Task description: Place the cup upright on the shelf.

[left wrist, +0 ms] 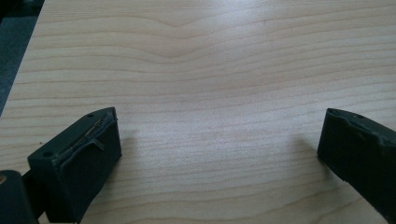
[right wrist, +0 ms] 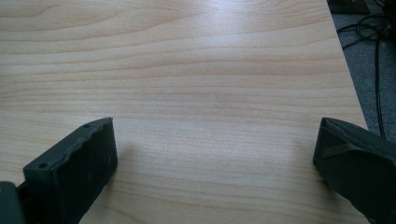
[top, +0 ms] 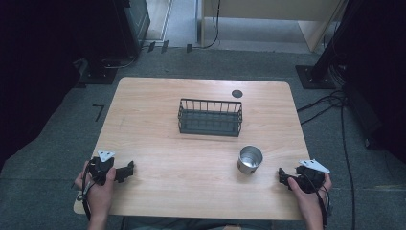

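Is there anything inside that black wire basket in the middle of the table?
From the high view the wire basket looks empty: only its dark floor shows through the bars. The near wall's bars hide a thin strip along the front, so something very small and flat there cannot be ruled out.

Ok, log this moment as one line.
left gripper: open, empty | right gripper: open, empty | metal cup: upright, near right gripper | wire basket: mid-table

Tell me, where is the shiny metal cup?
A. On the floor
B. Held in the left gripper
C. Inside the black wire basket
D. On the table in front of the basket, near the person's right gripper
D: the metal cup stands upright on the table, apart from the wire basket and nearer the right gripper.
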Demonstrator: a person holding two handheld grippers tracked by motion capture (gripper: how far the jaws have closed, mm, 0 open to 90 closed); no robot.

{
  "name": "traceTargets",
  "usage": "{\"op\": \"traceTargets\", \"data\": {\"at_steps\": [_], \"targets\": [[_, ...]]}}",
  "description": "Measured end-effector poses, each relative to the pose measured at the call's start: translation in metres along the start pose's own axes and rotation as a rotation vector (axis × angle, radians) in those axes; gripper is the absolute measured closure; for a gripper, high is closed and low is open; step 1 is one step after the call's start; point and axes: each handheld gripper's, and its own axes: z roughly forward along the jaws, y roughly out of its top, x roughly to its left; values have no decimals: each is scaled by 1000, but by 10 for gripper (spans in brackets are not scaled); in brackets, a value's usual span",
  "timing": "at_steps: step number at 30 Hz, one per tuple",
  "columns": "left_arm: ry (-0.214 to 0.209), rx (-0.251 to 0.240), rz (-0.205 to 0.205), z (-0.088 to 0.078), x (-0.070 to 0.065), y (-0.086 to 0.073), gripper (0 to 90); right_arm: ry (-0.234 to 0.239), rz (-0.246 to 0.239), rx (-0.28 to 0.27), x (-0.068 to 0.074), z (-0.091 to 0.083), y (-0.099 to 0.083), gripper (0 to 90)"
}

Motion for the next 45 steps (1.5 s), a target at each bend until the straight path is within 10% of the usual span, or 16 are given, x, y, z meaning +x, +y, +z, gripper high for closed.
{"op": "traceTargets", "data": {"at_steps": [14,45], "targets": [[0,0,0,0,0,0,0,78,20,-53,6,-13,3,0],[0,0,0,0,0,0,0,300,-148,-89,67,-24,11,0]]}}
